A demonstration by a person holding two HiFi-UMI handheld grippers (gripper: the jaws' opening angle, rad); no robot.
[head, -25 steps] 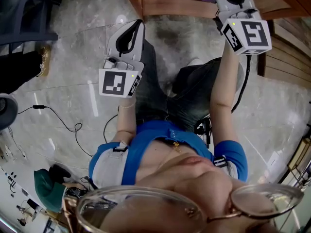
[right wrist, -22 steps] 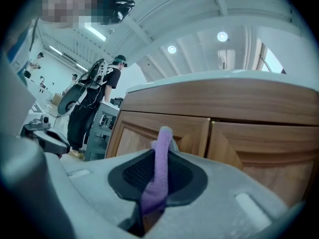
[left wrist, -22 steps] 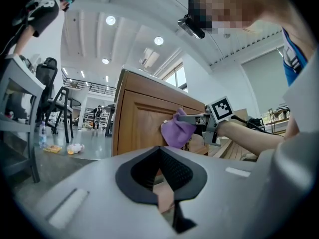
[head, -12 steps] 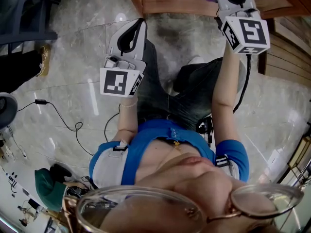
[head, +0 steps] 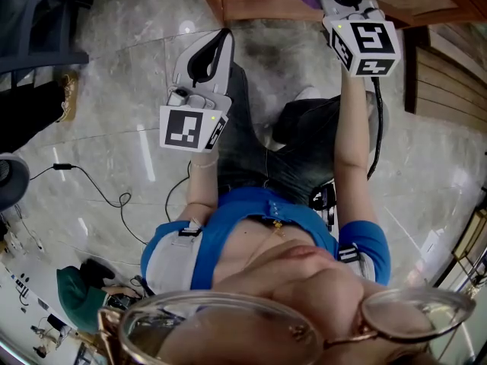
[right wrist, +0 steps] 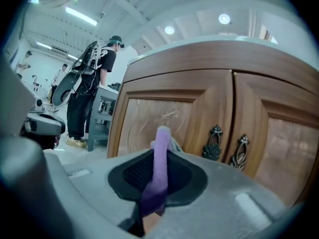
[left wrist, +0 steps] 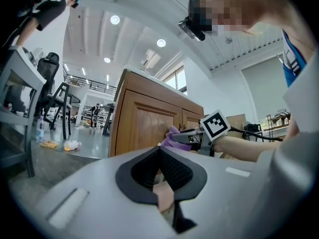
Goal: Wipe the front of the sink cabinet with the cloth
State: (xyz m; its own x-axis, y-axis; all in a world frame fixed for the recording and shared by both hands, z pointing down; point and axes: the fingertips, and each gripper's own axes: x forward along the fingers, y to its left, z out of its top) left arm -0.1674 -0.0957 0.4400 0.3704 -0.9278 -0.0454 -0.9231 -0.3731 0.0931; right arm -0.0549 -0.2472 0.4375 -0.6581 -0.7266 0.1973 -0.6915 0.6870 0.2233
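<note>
Cloth (right wrist: 161, 141) pinched in right gripper (right wrist: 159, 157), seemingly touching cabinet door (right wrist: 142, 121)

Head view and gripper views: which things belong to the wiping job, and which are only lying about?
For the job:
- purple cloth, clamped in the right gripper
- wooden cabinet front

Not part of it:
- cable on the floor
- black chair in the background
- left gripper, shut on nothing, idle

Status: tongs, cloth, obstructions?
Right tongs shut on purple cloth, at brown wooden sink cabinet front. Left tongs shut, empty, off the cabinet. Ornate metal door handles right of cloth.
</note>
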